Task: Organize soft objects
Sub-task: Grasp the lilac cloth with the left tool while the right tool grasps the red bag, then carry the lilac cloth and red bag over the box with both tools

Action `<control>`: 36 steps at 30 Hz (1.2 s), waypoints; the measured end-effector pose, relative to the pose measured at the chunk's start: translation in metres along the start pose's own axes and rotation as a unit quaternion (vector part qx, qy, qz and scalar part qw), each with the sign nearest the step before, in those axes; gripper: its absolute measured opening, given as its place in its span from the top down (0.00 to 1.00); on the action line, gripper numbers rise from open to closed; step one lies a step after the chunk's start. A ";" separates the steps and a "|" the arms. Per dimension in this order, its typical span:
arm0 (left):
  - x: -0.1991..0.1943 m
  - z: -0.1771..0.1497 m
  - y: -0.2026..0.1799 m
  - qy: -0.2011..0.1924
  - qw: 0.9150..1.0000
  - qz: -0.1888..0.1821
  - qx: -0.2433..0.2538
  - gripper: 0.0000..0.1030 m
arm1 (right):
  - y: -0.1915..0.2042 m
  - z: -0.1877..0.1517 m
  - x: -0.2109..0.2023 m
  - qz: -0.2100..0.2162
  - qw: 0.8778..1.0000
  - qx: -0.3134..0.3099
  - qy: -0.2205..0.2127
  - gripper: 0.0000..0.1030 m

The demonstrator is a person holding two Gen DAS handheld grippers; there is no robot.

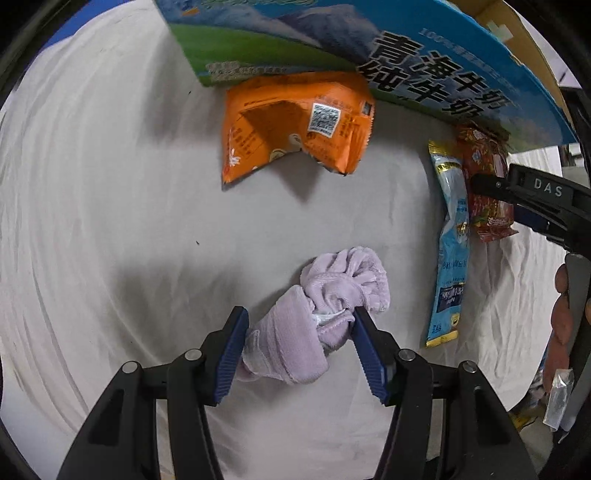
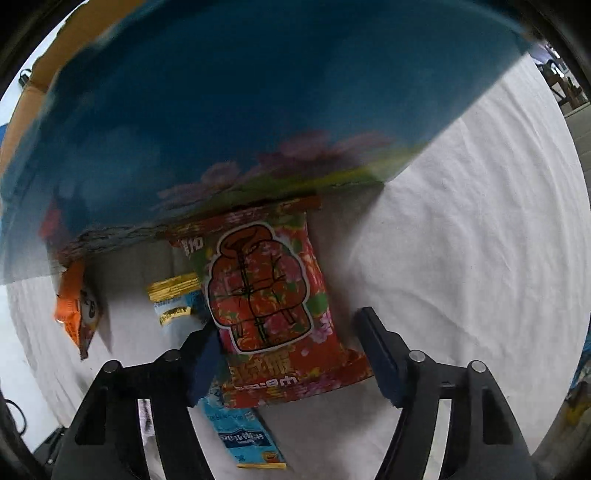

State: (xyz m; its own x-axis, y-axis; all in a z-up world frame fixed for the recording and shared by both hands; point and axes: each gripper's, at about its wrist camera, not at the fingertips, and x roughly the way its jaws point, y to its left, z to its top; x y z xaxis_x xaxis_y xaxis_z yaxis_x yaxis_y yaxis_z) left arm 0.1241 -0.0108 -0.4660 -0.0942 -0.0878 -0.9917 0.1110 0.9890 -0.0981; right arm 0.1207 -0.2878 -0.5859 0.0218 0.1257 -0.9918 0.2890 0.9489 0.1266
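A crumpled lilac cloth (image 1: pixel 317 314) lies on the white sheet between the open fingers of my left gripper (image 1: pixel 299 325); the right pad touches it. An orange snack bag (image 1: pixel 295 125) leans against the blue milk carton box (image 1: pixel 424 62). A red flowered packet (image 2: pixel 266 306) lies against the box, partly over a light blue sachet (image 2: pixel 243 439). My right gripper (image 2: pixel 291 339) is open around the red packet, its jaws on either side. In the left wrist view the right gripper (image 1: pixel 476 184) sits over the red packet (image 1: pixel 487 214), beside the blue sachet (image 1: pixel 450 251).
The box (image 2: pixel 258 92) fills the far side, its open cardboard flap (image 1: pixel 517 33) at the top. The white sheet (image 1: pixel 110 203) covers the whole surface, with wrinkles at left. The orange bag (image 2: pixel 74 310) shows at left in the right wrist view.
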 end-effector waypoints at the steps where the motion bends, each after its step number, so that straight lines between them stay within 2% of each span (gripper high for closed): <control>1: 0.000 -0.001 -0.003 -0.001 1.000 0.003 0.003 0.46 | 0.000 -0.004 -0.001 -0.005 1.000 -0.005 0.001 0.43; 5: -0.010 0.005 0.001 0.008 1.000 -0.008 0.001 0.46 | -0.010 -0.022 0.000 -0.010 1.000 -0.012 0.022 0.46; 10: -0.029 -0.003 0.023 0.018 0.997 -0.064 -0.033 0.45 | -0.041 -0.065 -0.001 -0.023 0.997 -0.028 0.072 0.47; 13: -0.032 -0.009 0.026 0.024 0.997 -0.067 -0.025 0.41 | -0.051 -0.090 0.000 -0.029 0.994 -0.053 0.093 0.47; 17: -0.029 0.002 0.028 0.013 0.999 -0.011 0.045 0.41 | -0.052 -0.110 0.000 -0.043 0.991 -0.076 0.097 0.45; 18: -0.026 0.006 0.016 0.011 0.997 0.006 0.079 0.41 | -0.034 -0.111 0.003 -0.046 0.992 -0.077 0.089 0.44; 20: -0.015 0.012 0.005 0.022 0.991 0.032 0.127 0.39 | -0.027 -0.109 -0.001 -0.041 0.993 -0.076 0.080 0.38; 21: -0.005 0.014 -0.005 0.034 0.986 0.049 0.155 0.39 | -0.024 -0.107 -0.001 -0.036 0.994 -0.072 0.078 0.31; 22: 0.009 0.015 -0.017 0.052 0.979 0.060 0.185 0.39 | -0.017 -0.095 -0.001 -0.032 0.994 -0.068 0.079 0.29; 24: 0.030 0.013 -0.032 0.084 0.970 0.058 0.221 0.37 | -0.014 -0.085 0.004 -0.039 0.994 -0.063 0.083 0.29; 26: 0.043 0.009 -0.041 0.093 0.965 0.063 0.238 0.39 | 0.000 -0.070 0.015 -0.041 0.994 -0.060 0.088 0.29; 28: 0.047 0.004 -0.044 0.093 0.962 0.066 0.246 0.49 | 0.003 -0.061 0.017 -0.045 0.994 -0.055 0.088 0.29; 29: 0.051 0.004 -0.050 0.087 0.963 0.070 0.244 0.51 | 0.005 -0.054 0.018 -0.050 0.994 -0.055 0.085 0.31; 30: 0.049 0.003 -0.049 0.082 0.968 0.066 0.229 0.58 | 0.009 -0.050 0.020 -0.062 0.993 -0.054 0.083 0.42; 31: 0.046 0.005 -0.044 0.082 0.976 0.048 0.196 0.59 | 0.008 -0.052 0.016 -0.071 0.993 -0.053 0.081 0.49; 32: 0.043 0.007 -0.038 0.081 0.983 0.033 0.164 0.60 | 0.005 -0.051 0.013 -0.059 0.994 -0.048 0.081 0.51; 33: 0.038 0.011 -0.025 0.072 0.992 0.006 0.102 0.60 | 0.001 -0.051 0.012 -0.043 0.994 -0.036 0.090 0.51; 34: 0.034 0.013 -0.013 0.065 0.996 -0.016 0.059 0.60 | -0.004 -0.051 0.012 -0.033 0.994 -0.024 0.097 0.51; 36: 0.029 0.017 0.006 0.051 0.997 -0.049 -0.017 0.59 | -0.019 -0.047 0.008 -0.017 0.995 -0.015 0.099 0.51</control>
State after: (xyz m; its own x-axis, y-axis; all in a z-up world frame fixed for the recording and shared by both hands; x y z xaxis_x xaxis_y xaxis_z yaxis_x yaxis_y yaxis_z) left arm 0.1388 -0.0094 -0.4966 -0.2039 -0.1736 -0.9635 0.0631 0.9798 -0.1899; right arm 0.0698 -0.2915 -0.5954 -0.1767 0.1454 -0.9735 0.2579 0.9613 0.0968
